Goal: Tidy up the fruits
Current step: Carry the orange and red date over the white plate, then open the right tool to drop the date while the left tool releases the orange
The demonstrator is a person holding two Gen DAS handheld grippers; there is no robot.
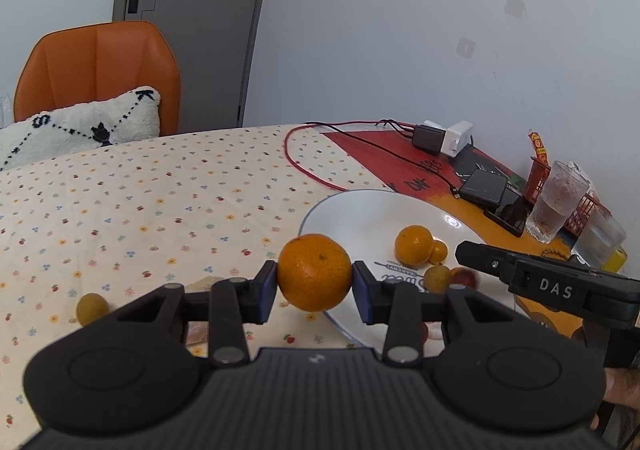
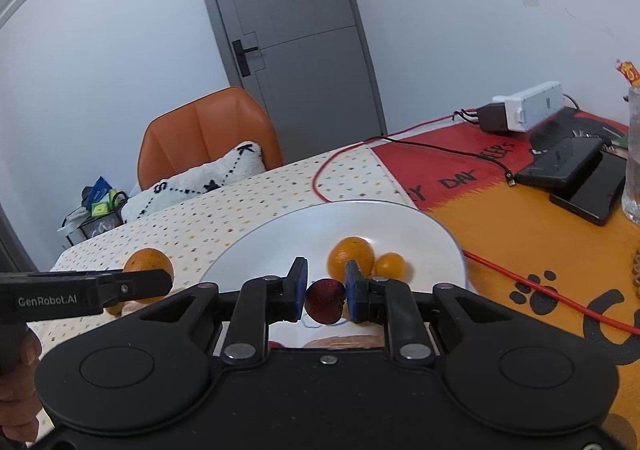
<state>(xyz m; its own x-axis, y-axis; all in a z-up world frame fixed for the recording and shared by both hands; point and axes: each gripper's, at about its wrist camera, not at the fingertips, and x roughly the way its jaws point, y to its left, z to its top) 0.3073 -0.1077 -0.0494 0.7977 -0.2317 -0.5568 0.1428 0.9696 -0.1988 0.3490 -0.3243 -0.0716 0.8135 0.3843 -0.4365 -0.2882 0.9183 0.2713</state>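
Observation:
My left gripper is shut on a large orange and holds it above the table at the left rim of the white plate. My right gripper is shut on a small dark red fruit over the near part of the plate. On the plate lie an orange, a small kumquat and a yellowish round fruit. A small yellow-green fruit lies on the tablecloth at the left. The held orange also shows in the right wrist view.
A red cable loops behind the plate. Phones, a power strip, glasses and a red basket stand at the right on an orange mat. An orange chair with a pillow is behind the table.

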